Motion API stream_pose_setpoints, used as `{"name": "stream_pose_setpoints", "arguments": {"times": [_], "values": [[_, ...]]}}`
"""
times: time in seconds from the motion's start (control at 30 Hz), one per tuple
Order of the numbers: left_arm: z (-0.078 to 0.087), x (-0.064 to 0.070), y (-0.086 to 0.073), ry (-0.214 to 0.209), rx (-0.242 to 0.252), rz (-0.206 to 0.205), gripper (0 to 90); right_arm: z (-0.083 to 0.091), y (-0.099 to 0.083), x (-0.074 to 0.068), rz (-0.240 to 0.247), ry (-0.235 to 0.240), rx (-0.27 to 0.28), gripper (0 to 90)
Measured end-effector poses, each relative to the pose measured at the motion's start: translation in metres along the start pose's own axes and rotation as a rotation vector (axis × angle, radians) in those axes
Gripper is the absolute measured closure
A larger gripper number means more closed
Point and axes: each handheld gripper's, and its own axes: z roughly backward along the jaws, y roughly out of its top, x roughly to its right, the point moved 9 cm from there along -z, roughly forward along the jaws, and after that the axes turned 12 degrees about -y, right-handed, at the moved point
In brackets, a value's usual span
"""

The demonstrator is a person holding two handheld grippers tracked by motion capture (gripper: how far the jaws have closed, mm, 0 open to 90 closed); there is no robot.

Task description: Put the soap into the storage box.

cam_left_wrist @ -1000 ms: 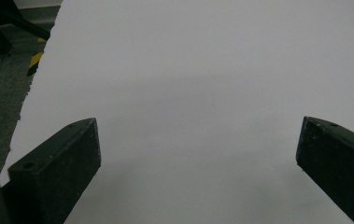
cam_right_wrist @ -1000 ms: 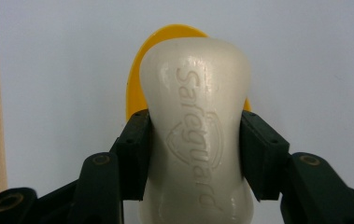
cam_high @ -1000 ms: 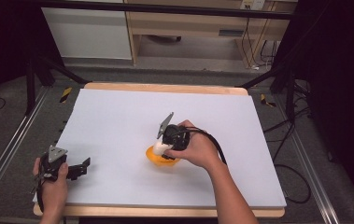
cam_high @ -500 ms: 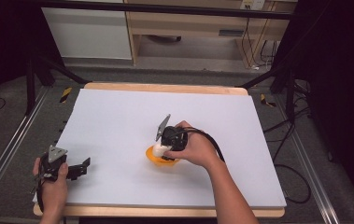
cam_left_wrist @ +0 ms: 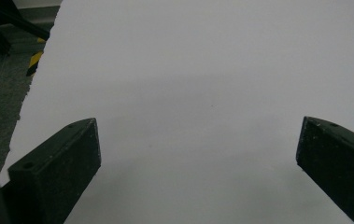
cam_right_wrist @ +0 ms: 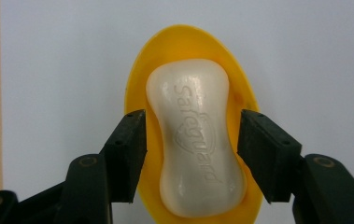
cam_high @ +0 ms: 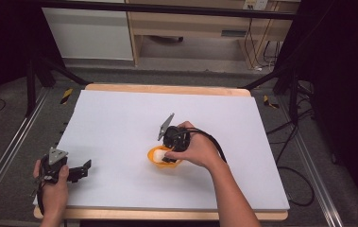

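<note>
a white bar of soap (cam_right_wrist: 197, 140), waisted in the middle and stamped with raised lettering along its length, lies flat in an oval orange soap dish (cam_right_wrist: 184, 44) that sits on the white counter (cam_high: 120, 123), a little right of the middle and toward the near side in the high view, where the soap (cam_high: 159, 154) shows as a pale patch inside the dish (cam_high: 154, 162). the right hand-held gripper (cam_right_wrist: 191, 135) is down over the dish with its two black jaws on either side of the soap's narrow waist; the jaws stand apart, each with a sliver of orange showing between its pad and the bar, so they bracket the soap without clamping it. in the high view the right hand-held gripper (cam_high: 167, 153) is held in the person's right hand (cam_high: 196, 150), its grey three-cornered plate tilted up to the left and its cable looping back over the wrist. well apart from all this, at the near left corner of the counter, the left hand-held gripper (cam_high: 83, 169) rests in the person's left hand (cam_high: 53, 187), and its own view shows the left hand-held gripper (cam_left_wrist: 198, 149) with jaws spread wide over bare white surface, the counter's ragged left edge and dark floor beyond it.
</note>
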Motion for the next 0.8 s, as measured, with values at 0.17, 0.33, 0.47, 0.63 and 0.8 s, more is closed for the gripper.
{"name": "stream_pose_setpoints", "arguments": {"times": [0.17, 0.33, 0.47, 0.63, 0.8], "values": [[0.0, 0.0, 0.0, 0.002, -0.002, -0.002, 0.0, 0.007, -0.006, 0.005, -0.018, -0.022, -0.002, 42.3], [0.0, 0.0, 0.0, 0.004, -0.001, -0.004, 0.0, 0.015, -0.01, 0.01, -0.05, -0.038, 0.024, 37.0], [0.0, 0.0, 0.0, 0.002, -0.001, -0.002, 0.0, 0.019, -0.016, 0.015, -0.092, -0.057, 0.041, 29.8], [0.0, 0.0, 0.0, 0.005, -0.002, -0.007, 0.0, 0.022, -0.026, 0.022, -0.161, -0.086, 0.066, 15.5], [0.0, 0.0, 0.0, 0.006, 0.0, -0.008, 0.0, 0.028, -0.039, 0.031, -0.222, -0.138, 0.109, 6.4]]}}
